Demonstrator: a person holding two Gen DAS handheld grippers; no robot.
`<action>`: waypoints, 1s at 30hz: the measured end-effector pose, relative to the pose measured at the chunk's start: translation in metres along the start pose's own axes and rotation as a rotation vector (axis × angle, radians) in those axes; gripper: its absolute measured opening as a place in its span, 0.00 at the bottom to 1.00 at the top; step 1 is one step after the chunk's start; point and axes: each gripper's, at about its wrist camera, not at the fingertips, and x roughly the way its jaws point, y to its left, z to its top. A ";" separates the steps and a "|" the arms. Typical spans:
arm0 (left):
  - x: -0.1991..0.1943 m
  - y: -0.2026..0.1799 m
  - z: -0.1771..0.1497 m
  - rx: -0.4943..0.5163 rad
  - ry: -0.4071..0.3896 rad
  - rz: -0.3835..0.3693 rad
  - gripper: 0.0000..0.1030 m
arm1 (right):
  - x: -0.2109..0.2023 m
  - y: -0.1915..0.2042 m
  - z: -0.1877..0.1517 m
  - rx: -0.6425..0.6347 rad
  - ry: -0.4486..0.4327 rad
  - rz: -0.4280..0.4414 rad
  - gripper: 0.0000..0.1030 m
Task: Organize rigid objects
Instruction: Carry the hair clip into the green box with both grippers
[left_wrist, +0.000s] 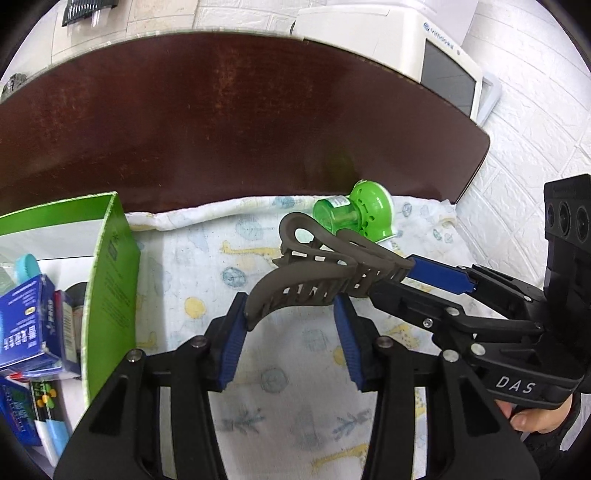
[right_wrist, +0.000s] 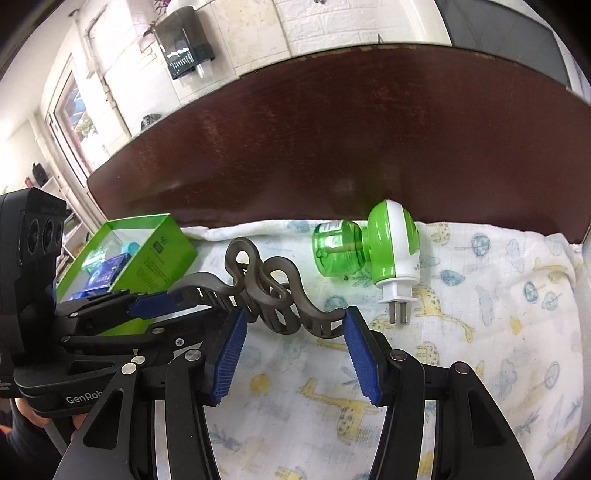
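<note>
1. Under both grippers lies a white cloth (right_wrist: 461, 350) printed with giraffes and trees, spread against a dark wooden headboard (left_wrist: 240, 122); white brick-pattern wall is behind it.
2. Nearest is the left gripper (left_wrist: 291, 332), its blue pads about half open with one end of a grey hair claw clip (left_wrist: 317, 273) between them; the clip touches the left pad, but I cannot tell if both pads press on it.
3. At the clip's other end is the right gripper (right_wrist: 293, 343), also about half open. The clip's tip touches its right pad; a firm hold I cannot confirm.
4. So the clip hangs between both grippers, above the cloth, not yet put away.
5. At the left stands a green cardboard box (left_wrist: 110, 266), already holding blue packets and other small items, so part of the sorting seems done.
6. Farther, near the headboard, a green plug-in mosquito repellent (right_wrist: 369, 251) lies on its side, untouched. By my judgement, the clip and this device remain.
</note>
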 end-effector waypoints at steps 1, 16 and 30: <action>-0.005 0.000 0.000 0.002 -0.008 0.002 0.43 | -0.003 0.004 0.001 -0.004 -0.006 0.000 0.55; -0.105 0.055 -0.012 -0.028 -0.151 0.093 0.43 | -0.034 0.096 0.025 -0.129 -0.106 0.069 0.55; -0.172 0.159 -0.032 -0.163 -0.243 0.229 0.45 | 0.017 0.218 0.049 -0.243 -0.068 0.225 0.55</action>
